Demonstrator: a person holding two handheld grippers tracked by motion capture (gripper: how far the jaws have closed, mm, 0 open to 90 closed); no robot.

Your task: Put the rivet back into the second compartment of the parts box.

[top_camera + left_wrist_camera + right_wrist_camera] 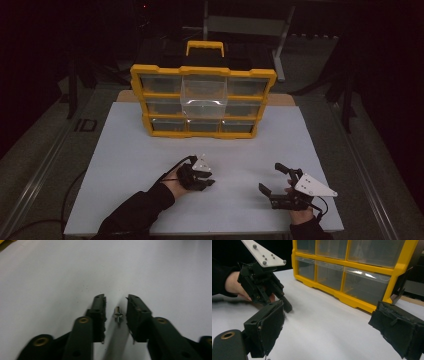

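Note:
A small silver screw [118,314] lies on the white board [50,277], between the two black jaws of my left gripper [115,298]. A narrow gap shows on each side of the screw, so the pads are not pressing on it. In the high view the left gripper [209,182] is tipped down onto the board at centre front. The right gripper view shows this left gripper [286,307] too, its tips at the board. My right gripper [270,178] rests near the front right, jaws wide apart and empty; its own view shows the same gripper [329,317].
A yellow organiser [141,95] with clear drawers stands upright at the back of the white board [130,155], and close by in the right gripper view as the organiser [354,300]. One clear drawer [202,95] in its middle column is pulled out forward. Dark floor surrounds the board.

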